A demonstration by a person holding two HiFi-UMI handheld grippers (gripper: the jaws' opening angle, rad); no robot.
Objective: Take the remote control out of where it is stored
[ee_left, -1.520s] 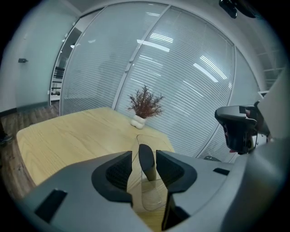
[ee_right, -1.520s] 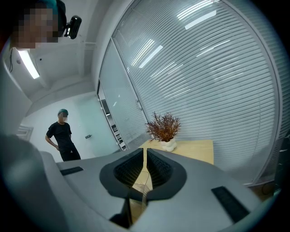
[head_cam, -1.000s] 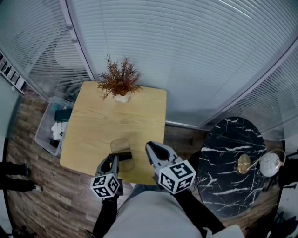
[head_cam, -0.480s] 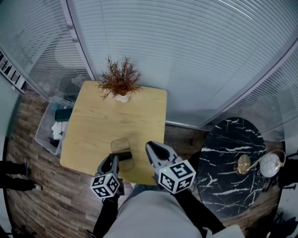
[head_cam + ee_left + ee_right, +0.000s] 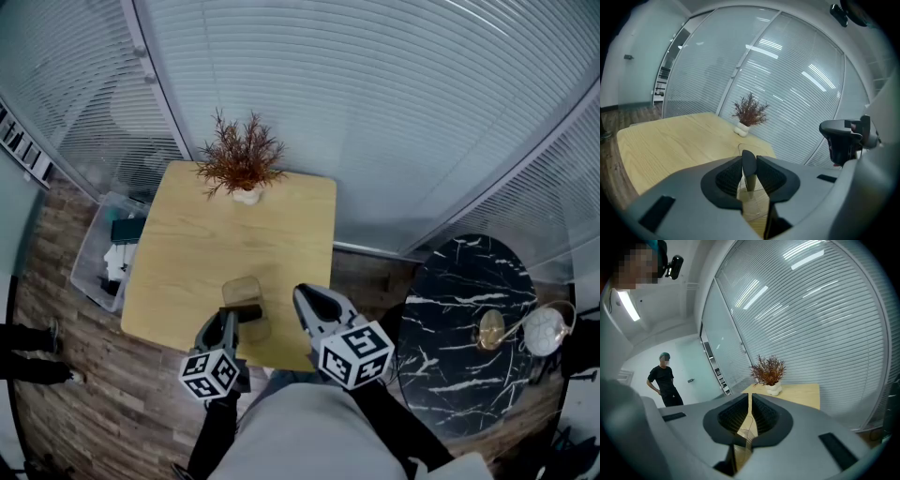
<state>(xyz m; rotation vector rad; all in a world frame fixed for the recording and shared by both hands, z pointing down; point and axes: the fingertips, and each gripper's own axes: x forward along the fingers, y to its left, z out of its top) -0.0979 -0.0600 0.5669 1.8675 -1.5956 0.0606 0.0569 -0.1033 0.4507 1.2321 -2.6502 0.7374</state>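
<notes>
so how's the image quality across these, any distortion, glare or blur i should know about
Head view: strong fisheye, the blinds bow into curves, but it is sharp and evenly lit. Left gripper view: ceiling-light glare streaks the blinds, the corners go dark, the plant is crisp. Right gripper view: same bowing and glare, edges fade to black, the person small in the distance.

Each claw is a moulded light-grey shell tapering to two blunt fingers, their inner faces lined with black ribbed pads. Black rectangular insets sit in the grey shells further back. The left claw carries a marker cube printed with black-and-white squares on white faces; the right claw carries a second marker cube of the same kind. The person wears black sleeves and a pale grey garment
</notes>
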